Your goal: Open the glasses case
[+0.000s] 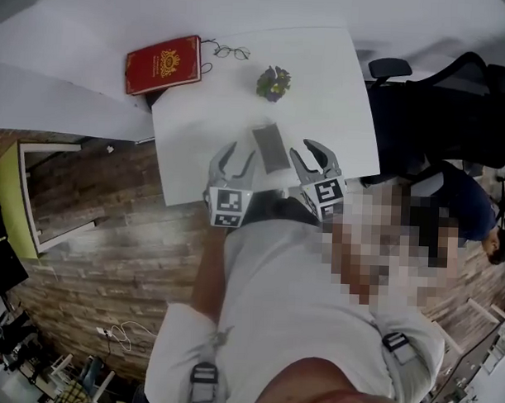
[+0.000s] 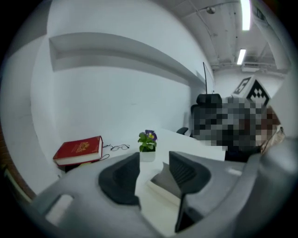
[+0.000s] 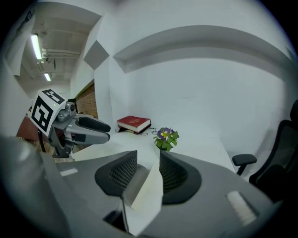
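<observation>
1. Above the near edge of the tabletop [image 1: 196, 153], the left tool [image 1: 242, 151] [image 2: 153, 160] is hovering with its jaws standing apart, gripping nothing.
2. Just beside it, the right tool [image 1: 302, 149] [image 3: 148, 158] is hanging likewise, with its jaws parted and empty.
3. Between the two tools, the grey glasses case [image 1: 271, 148] [image 2: 163, 180] [image 3: 144, 186] is lying flat on the tabletop, gripped by neither.
4. Farther back, a potted plant [image 1: 274, 82] is standing. A red book [image 1: 164, 64] and glasses [image 1: 231, 51] are lying at the far-left corner.

Red book [image 1: 163, 64] lying flat at the white table's [image 1: 334, 125] far left corner, spectacles [image 1: 231, 51] just beside it, small purple-flowered pot plant [image 1: 274, 82] nearer the middle, black office chair [image 1: 389, 69] off the right edge, wood-plank floor [image 1: 127, 233] below
</observation>
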Demonstrator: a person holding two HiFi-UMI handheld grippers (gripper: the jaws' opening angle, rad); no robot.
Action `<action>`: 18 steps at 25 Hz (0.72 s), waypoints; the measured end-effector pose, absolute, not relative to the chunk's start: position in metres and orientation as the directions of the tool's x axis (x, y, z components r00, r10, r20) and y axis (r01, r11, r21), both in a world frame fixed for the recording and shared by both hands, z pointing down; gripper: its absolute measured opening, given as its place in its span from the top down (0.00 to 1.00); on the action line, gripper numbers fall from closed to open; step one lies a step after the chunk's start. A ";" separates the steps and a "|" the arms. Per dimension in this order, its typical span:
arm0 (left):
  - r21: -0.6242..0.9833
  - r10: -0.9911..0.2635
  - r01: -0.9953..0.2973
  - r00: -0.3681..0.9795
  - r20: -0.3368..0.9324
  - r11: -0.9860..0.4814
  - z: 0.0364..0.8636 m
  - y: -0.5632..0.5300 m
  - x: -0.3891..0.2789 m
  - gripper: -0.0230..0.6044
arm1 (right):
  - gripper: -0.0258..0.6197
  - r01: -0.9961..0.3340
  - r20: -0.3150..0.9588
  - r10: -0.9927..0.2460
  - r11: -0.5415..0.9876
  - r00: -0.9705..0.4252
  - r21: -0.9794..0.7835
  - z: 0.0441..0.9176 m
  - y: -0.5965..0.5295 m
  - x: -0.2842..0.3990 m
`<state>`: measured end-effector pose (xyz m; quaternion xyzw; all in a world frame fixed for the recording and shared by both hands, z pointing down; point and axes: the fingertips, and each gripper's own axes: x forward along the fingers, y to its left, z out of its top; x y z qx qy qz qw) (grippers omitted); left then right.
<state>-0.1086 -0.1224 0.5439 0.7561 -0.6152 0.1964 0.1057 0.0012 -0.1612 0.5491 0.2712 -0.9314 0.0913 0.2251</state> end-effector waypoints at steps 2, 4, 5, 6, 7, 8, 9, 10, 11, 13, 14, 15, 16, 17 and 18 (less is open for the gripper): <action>-0.090 -0.903 -0.976 0.145 0.404 -0.197 0.534 -0.119 -0.105 0.65 | 0.75 -0.534 0.449 -0.463 0.845 -0.764 -0.037 0.540 -0.161 0.003; -0.096 -0.915 -0.980 0.125 0.384 -0.175 0.526 -0.117 -0.102 0.65 | 0.75 -0.522 0.438 -0.457 0.852 -0.774 -0.032 0.533 -0.159 0.007; -0.100 -0.920 -0.981 0.115 0.376 -0.164 0.523 -0.116 -0.100 0.65 | 0.75 -0.516 0.433 -0.454 0.856 -0.779 -0.030 0.530 -0.159 0.009; -0.105 -0.924 -0.983 0.105 0.368 -0.153 0.520 -0.115 -0.099 0.65 | 0.75 -0.509 0.427 -0.450 0.860 -0.784 -0.028 0.527 -0.159 0.010; -0.110 -0.928 -0.983 0.096 0.361 -0.144 0.517 -0.115 -0.097 0.65 | 0.75 -0.503 0.421 -0.447 0.864 -0.789 -0.027 0.525 -0.159 0.011; -0.114 -0.931 -0.984 0.088 0.353 -0.136 0.513 -0.115 -0.095 0.65 | 0.75 -0.498 0.417 -0.443 0.867 -0.794 -0.027 0.523 -0.159 0.013; -0.117 -0.935 -0.985 0.081 0.346 -0.129 0.510 -0.114 -0.093 0.65 | 0.75 -0.493 0.413 -0.440 0.869 -0.797 -0.027 0.521 -0.158 0.015; -0.120 -0.938 -0.985 0.074 0.340 -0.122 0.508 -0.114 -0.091 0.65 | 0.75 -0.489 0.409 -0.437 0.872 -0.801 -0.026 0.520 -0.158 0.016; -0.124 -0.940 -0.986 0.067 0.335 -0.114 0.506 -0.113 -0.089 0.65 | 0.75 -0.486 0.405 -0.435 0.874 -0.804 -0.026 0.519 -0.158 0.018; -0.130 -0.942 -0.986 0.055 0.330 -0.103 0.503 -0.111 -0.086 0.65 | 0.75 -0.480 0.399 -0.431 0.877 -0.809 -0.027 0.518 -0.158 0.020; -0.133 -0.943 -0.986 0.050 0.329 -0.099 0.503 -0.111 -0.085 0.65 | 0.75 -0.478 0.397 -0.430 0.878 -0.811 -0.027 0.517 -0.159 0.021; -0.136 -0.943 -0.986 0.045 0.329 -0.094 0.503 -0.111 -0.084 0.65 | 0.75 -0.476 0.394 -0.429 0.879 -0.813 -0.027 0.517 -0.160 0.022; -0.140 -0.944 -0.986 0.039 0.328 -0.090 0.502 -0.111 -0.083 0.65 | 0.75 -0.474 0.390 -0.428 0.880 -0.815 -0.027 0.516 -0.161 0.023; -0.145 -0.944 -0.986 0.033 0.328 -0.085 0.502 -0.111 -0.083 0.65 | 0.75 -0.472 0.386 -0.427 0.881 -0.818 -0.027 0.515 -0.162 0.023; -0.149 -0.945 -0.986 0.028 0.327 -0.080 0.501 -0.111 -0.083 0.65 | 0.75 -0.470 0.383 -0.425 0.882 -0.820 -0.028 0.514 -0.162 0.023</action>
